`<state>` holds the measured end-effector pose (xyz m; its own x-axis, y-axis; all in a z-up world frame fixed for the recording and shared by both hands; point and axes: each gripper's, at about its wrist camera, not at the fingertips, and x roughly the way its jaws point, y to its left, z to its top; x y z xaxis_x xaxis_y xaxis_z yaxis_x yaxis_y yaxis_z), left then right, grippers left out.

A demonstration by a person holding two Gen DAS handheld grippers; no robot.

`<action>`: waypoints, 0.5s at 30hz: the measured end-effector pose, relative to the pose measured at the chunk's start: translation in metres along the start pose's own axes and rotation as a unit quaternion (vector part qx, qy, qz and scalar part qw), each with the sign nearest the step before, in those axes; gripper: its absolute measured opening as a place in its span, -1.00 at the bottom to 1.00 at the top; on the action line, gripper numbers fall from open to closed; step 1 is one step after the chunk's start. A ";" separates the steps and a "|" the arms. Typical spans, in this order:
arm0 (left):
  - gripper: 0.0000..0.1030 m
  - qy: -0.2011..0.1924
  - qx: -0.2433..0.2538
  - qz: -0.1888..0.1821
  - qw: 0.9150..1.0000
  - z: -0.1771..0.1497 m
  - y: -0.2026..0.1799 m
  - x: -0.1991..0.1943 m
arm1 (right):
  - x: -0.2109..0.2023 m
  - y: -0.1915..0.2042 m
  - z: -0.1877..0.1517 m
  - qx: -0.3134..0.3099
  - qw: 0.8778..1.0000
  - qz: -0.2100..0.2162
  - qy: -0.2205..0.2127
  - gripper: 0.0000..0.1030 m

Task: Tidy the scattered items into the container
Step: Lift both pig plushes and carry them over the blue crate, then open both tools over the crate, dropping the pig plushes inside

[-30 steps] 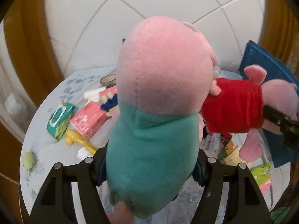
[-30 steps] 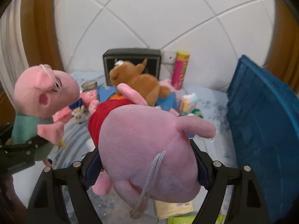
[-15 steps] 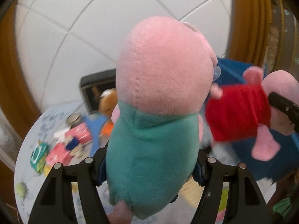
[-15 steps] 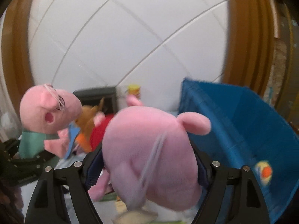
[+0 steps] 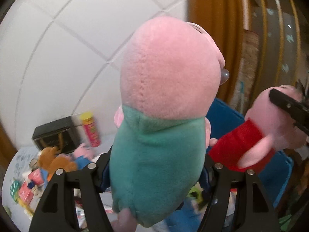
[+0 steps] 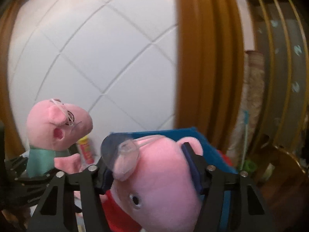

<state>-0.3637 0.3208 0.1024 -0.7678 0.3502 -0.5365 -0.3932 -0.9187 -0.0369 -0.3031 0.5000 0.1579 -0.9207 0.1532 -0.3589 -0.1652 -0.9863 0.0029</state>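
The blue container point(image 5: 227, 114) sits behind both toys, its rim showing at about three o'clock of the green-bodied pig in the left wrist view and as a blue edge point(image 6: 164, 131) just above the red-dressed pig's head in the right wrist view.

The pig plush in the teal top point(image 5: 160, 116) fills the middle of the left wrist view, upright, its back to the camera. The left gripper point(image 5: 154, 176) stands partly open, its two pads pressed on the teal body from nine and three o'clock, holding it in the air.

The pig plush in the red dress point(image 6: 160, 177) is held by its head in the right gripper point(image 6: 152, 176); the jaws are closing, with the head squeezed between the pads and a clear suction cup point(image 6: 119, 147) at its eleven o'clock. From the left wrist view this pig point(image 5: 258, 135) hangs at three o'clock.

On the table point(image 5: 21, 158) at eight o'clock, blurred, lie a brown plush point(image 5: 54, 158), a black box point(image 5: 54, 135), a yellow-capped tube point(image 5: 90, 129) and red packets point(image 5: 25, 191).
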 end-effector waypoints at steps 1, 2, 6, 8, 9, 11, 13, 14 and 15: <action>0.33 0.005 0.006 -0.004 1.000 0.001 -0.017 0.004 | 0.001 -0.016 -0.001 0.006 1.000 -0.002 0.004 0.06; 0.33 0.011 0.010 -0.007 1.000 0.002 -0.032 0.009 | 0.002 -0.028 -0.005 0.008 1.000 -0.004 0.011 0.01; 0.40 0.048 0.026 -0.012 0.998 -0.005 -0.073 0.029 | 0.006 -0.069 -0.023 0.013 0.999 -0.011 0.049 0.04; 0.50 0.068 0.030 -0.009 0.997 -0.015 -0.084 0.037 | 0.006 -0.084 -0.034 0.016 0.998 -0.014 0.067 0.19; 0.55 0.075 0.032 -0.008 0.997 -0.018 -0.088 0.038 | 0.008 -0.091 -0.041 0.019 0.997 -0.015 0.076 0.27; 0.61 0.086 0.035 0.003 0.996 -0.026 -0.093 0.043 | 0.010 -0.100 -0.055 0.022 0.996 -0.016 0.090 0.42; 0.76 0.094 0.036 0.012 0.995 -0.032 -0.096 0.046 | 0.010 -0.105 -0.066 0.023 0.995 -0.016 0.101 0.65; 0.98 0.096 0.032 0.015 0.995 -0.035 -0.095 0.046 | 0.010 -0.106 -0.070 0.023 0.994 -0.015 0.105 0.73; 1.00 0.095 0.030 0.019 0.995 -0.037 -0.093 0.047 | 0.008 -0.105 -0.075 0.023 0.994 -0.014 0.106 0.76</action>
<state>-0.3444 0.4159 0.0500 -0.6746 0.2700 -0.6870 -0.4001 -0.9159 0.0330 -0.2663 0.6002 0.0849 -0.8218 0.1588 -0.5472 -0.2095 -0.9773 0.0310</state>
